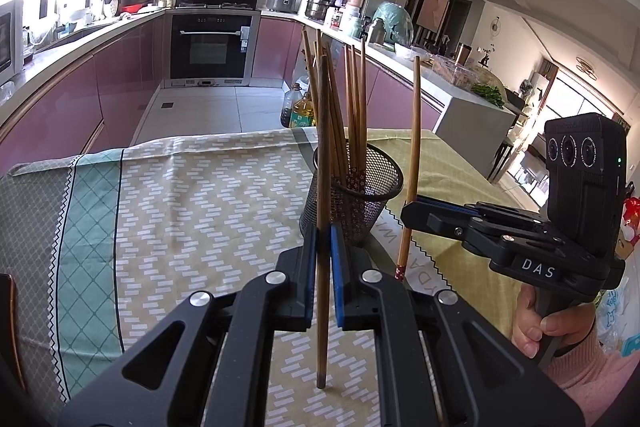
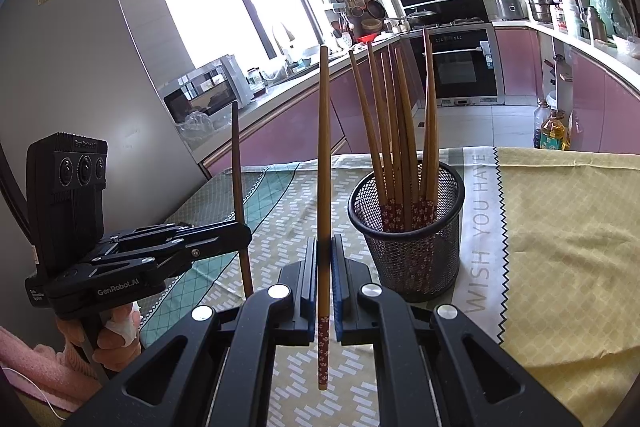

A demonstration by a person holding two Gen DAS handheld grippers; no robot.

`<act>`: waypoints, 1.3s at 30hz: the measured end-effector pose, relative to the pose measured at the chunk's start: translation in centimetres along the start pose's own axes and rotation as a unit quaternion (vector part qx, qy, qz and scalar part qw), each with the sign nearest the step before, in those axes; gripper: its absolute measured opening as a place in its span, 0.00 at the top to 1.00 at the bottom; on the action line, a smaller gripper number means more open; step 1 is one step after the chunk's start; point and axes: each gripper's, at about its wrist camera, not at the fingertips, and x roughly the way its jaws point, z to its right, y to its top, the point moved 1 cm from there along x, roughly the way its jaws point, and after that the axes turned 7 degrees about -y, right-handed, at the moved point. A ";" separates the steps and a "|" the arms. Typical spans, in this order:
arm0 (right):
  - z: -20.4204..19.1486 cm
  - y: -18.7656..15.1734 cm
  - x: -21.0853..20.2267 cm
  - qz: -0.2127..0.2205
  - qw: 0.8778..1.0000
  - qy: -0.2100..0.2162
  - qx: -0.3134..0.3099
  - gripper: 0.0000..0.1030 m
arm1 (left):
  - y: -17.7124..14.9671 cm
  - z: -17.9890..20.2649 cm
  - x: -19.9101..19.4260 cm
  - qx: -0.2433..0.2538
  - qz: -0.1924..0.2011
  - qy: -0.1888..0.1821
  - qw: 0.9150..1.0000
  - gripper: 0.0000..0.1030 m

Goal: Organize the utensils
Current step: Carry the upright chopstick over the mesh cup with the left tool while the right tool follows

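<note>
A black mesh cup (image 1: 356, 195) stands on the table and holds several brown chopsticks; it also shows in the right wrist view (image 2: 408, 227). My left gripper (image 1: 323, 231) is shut on a dark chopstick (image 1: 323, 163), held upright just in front of the cup. It also shows in the right wrist view (image 2: 240, 231) at left. My right gripper (image 2: 325, 247) is shut on a lighter chopstick (image 2: 324, 147) with a red flowered end pointing down, held upright left of the cup. It shows in the left wrist view (image 1: 408, 215) right of the cup.
A patterned cloth (image 1: 192, 195) in green, beige and yellow covers the table (image 2: 560, 247). Kitchen counters, an oven (image 1: 212, 47) and oil bottles (image 1: 300, 107) on the floor lie beyond the table's far edge.
</note>
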 end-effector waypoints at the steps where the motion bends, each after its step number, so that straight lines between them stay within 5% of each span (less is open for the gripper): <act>1: 0.0 0.0 0.0 0.001 1.000 0.000 -0.001 0.95 | 0.0 0.0 0.0 0.000 0.000 0.000 1.000 0.93; 39: 0.2 0.1 -0.3 0.017 1.000 -0.003 0.004 0.95 | 0.9 0.7 0.1 0.011 0.002 -0.011 1.000 0.93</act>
